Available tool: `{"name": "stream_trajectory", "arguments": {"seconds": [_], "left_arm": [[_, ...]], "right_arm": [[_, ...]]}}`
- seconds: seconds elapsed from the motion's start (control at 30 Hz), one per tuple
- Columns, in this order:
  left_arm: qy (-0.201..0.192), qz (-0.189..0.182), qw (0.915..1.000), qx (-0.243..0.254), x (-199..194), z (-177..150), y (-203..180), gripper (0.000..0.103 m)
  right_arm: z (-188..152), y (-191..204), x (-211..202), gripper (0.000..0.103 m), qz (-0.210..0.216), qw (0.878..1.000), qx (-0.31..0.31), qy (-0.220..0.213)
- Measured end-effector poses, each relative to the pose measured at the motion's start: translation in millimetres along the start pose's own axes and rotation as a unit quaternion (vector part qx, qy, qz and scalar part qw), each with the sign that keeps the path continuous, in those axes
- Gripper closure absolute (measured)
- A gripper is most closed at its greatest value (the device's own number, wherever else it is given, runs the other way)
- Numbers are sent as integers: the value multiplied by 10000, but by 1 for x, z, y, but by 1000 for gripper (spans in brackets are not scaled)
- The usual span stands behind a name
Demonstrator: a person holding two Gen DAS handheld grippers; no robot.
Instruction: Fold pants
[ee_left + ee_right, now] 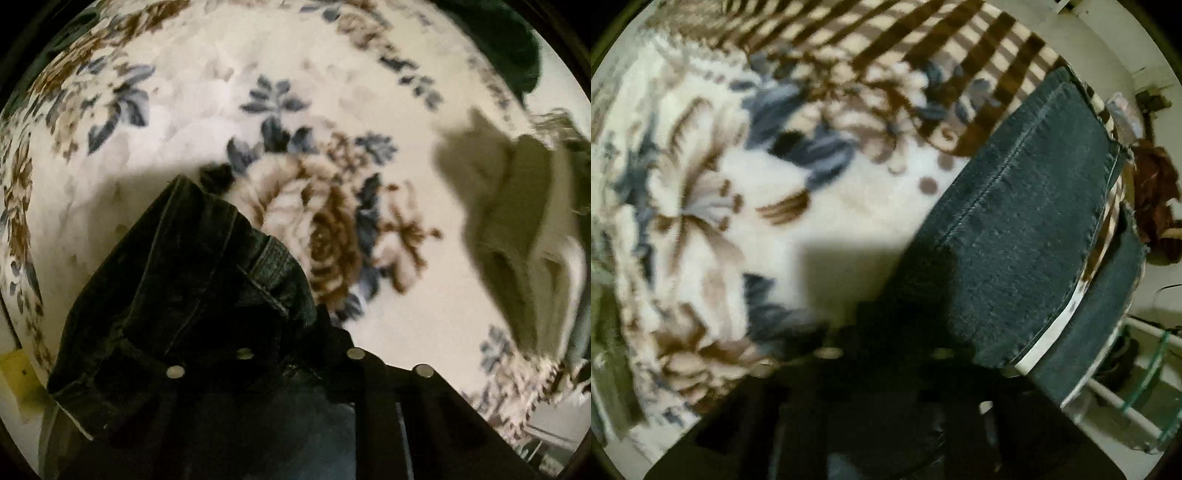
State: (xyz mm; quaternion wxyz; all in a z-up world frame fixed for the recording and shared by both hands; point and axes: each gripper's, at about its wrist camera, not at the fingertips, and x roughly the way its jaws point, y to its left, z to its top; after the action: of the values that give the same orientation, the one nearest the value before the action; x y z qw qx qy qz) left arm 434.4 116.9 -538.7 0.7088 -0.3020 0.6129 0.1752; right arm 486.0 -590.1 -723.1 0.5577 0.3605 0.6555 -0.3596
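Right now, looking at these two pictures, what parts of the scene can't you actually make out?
- Left wrist view: the left fingers' tips are buried under the bunched dark jeans, so their grip is hidden.
- Left wrist view: an olive cloth at the right is blurred and cut off by the edge.
- Right wrist view: the right fingers sit in dark shadow; open or shut is unclear.
- Right wrist view: the jeans' legs run out of frame; the floral blanket is blurred.

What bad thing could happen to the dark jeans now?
1. The left gripper seems to hold only a bunched bit of the dark jeans, near the waistband; that part might slip free.
2. In the right wrist view the legs lie by the edge of the flowery blanket, so they might slide off.
3. Olive clothes lie nearby and could get caught in the fold.
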Motion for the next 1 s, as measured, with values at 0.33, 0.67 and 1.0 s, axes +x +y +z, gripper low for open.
{"name": "stream_trajectory", "arguments": {"seconds": [0.33, 0.67, 1.0], "left_arm": [[-557, -935, 9939, -166, -95, -73, 66, 93], [-234, -405, 9956, -815, -34, -173, 189, 93], [-281, 27, 9992, -276, -10, -172, 177, 92]], "right_arm": [[-72, -68, -84, 99, 661, 9938, -604, -661], [-121, -205, -37, 99, 615, 9915, -1110, -281], [-119, -250, 33, 86, 887, 9909, -938, 376]]}}
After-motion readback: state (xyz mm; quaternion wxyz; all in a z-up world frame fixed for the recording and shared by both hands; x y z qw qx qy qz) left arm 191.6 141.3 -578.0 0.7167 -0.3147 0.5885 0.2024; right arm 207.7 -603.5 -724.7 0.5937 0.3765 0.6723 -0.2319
